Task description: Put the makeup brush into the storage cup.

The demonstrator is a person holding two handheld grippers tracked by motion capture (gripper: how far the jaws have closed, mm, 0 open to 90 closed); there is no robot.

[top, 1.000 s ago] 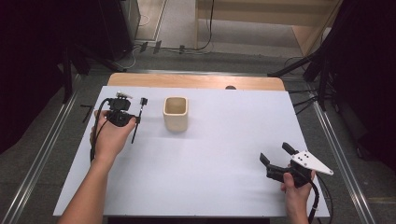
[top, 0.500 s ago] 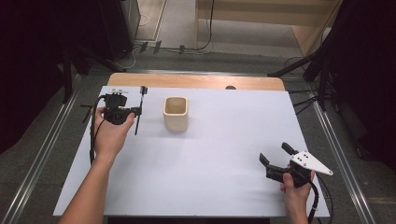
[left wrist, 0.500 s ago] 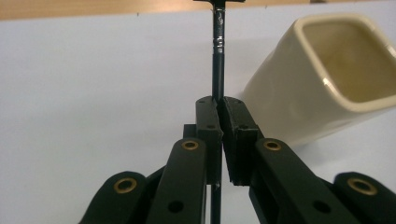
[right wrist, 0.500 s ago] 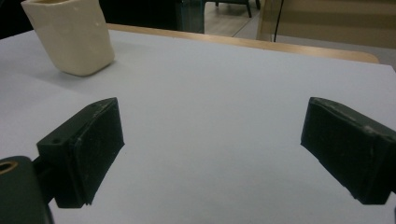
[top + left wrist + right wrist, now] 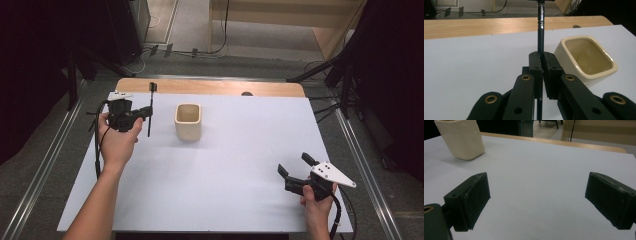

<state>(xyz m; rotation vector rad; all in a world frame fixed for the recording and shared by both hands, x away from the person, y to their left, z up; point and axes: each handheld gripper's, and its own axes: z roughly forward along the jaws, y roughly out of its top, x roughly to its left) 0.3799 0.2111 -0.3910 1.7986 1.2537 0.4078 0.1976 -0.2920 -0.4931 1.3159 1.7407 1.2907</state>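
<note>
My left gripper (image 5: 146, 112) is shut on a thin black rod (image 5: 151, 97) and holds it nearly upright above the white table's back left. In the left gripper view the rod (image 5: 541, 30) rises between the closed jaws of the left gripper (image 5: 540, 56), with a small crosspiece at its top. A cream square cup (image 5: 188, 121) stands upright just right of the rod; its inside (image 5: 586, 56) looks empty. My right gripper (image 5: 295, 164) is open near the front right, its jaws wide apart with nothing between them (image 5: 537, 192). The cup (image 5: 461, 140) is far off to its upper left.
The white table top (image 5: 240, 160) has a wooden strip (image 5: 215, 87) along its back edge. Metal rails run down both sides of the table (image 5: 45, 165). Cables lie on the floor behind. Dark stands flank the back corners.
My left hand has risen a little and moved slightly toward the back, bringing the rod from a slant to nearly upright. The right gripper has stayed still.
</note>
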